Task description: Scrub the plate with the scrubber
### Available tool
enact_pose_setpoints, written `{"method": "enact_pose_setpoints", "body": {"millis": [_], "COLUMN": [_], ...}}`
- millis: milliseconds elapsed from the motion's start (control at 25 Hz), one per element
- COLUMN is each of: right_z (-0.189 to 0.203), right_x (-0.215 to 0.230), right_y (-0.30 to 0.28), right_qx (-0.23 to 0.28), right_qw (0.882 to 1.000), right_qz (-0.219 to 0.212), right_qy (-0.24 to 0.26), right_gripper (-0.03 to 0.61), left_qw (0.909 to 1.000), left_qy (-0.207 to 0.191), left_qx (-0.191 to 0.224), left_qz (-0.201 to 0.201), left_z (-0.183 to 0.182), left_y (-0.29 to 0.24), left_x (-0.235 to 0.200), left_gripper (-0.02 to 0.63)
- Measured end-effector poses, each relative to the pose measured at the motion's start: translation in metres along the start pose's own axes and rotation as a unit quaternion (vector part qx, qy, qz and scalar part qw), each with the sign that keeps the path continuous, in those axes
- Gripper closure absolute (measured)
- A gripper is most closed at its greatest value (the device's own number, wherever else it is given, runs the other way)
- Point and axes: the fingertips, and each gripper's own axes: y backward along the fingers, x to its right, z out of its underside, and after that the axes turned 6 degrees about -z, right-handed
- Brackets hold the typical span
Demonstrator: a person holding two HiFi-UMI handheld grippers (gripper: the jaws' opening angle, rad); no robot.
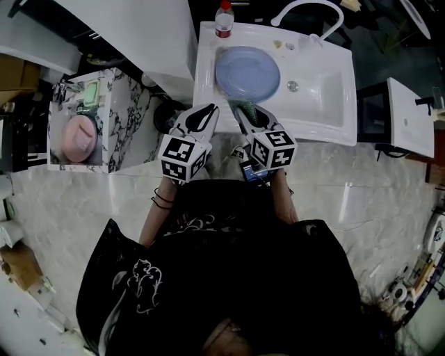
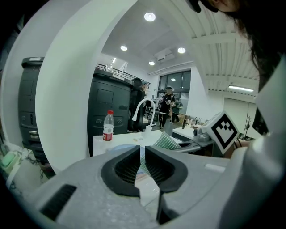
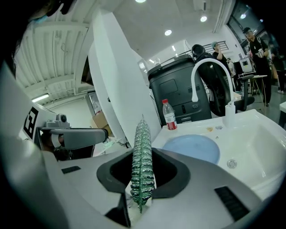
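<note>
A pale blue plate [image 1: 247, 71] lies in the white sink [image 1: 327, 104]; it also shows in the right gripper view as the plate [image 3: 192, 149]. My right gripper [image 1: 243, 111] hovers at the sink's near rim, just short of the plate, shut on a green mesh scrubber [image 3: 143, 161] held edge-on. From the left gripper view, the scrubber [image 2: 167, 141] pokes toward the plate [image 2: 121, 148]. My left gripper [image 1: 207, 112] hangs beside the right one at the sink's near-left corner, its jaws shut with only a sliver between them and nothing held.
A red-capped water bottle [image 1: 223, 19] stands at the sink's back left, and a white faucet [image 1: 306, 10] arches at the back. The drain [image 1: 293, 86] sits right of the plate. A marble side counter [image 1: 132, 118] at left holds a pink bowl [image 1: 76, 138].
</note>
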Motion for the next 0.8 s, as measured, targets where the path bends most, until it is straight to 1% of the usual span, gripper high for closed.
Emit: {"method": "enact_pose_setpoints", "body": {"millis": [160, 280, 440, 640, 800], "right_z": [0.01, 0.02, 0.034, 0.05, 0.058], "right_x": [-0.04, -0.069, -0.105, -0.139, -0.157], "right_y": [0.003, 0.007, 0.011, 0.022, 0.03], "right_qx": [0.012, 0.019, 0.023, 0.026, 0.028], "right_qw": [1.0, 1.0, 0.999, 0.998, 0.998], "right_qz": [0.012, 0.024, 0.038, 0.053, 0.058], "right_qy": [-0.007, -0.006, 0.002, -0.002, -0.008], "right_gripper": [0.489, 0.489, 0.489, 0.489, 0.489], "left_qw": [0.9998, 0.9996, 0.999, 0.9979, 0.9974], "left_qy": [-0.002, -0.008, -0.007, -0.008, -0.007], "left_qx": [0.008, 0.005, 0.006, 0.002, 0.006], "left_qz": [0.015, 0.028, 0.043, 0.064, 0.072], "left_z": [0.008, 0.021, 0.037, 0.054, 0.058], "left_y": [0.039, 0.067, 0.1, 0.134, 0.152], "left_x": [-0.006, -0.011, -0.015, -0.01, -0.008], "left_gripper": [0.58, 0.58, 0.58, 0.58, 0.58]}}
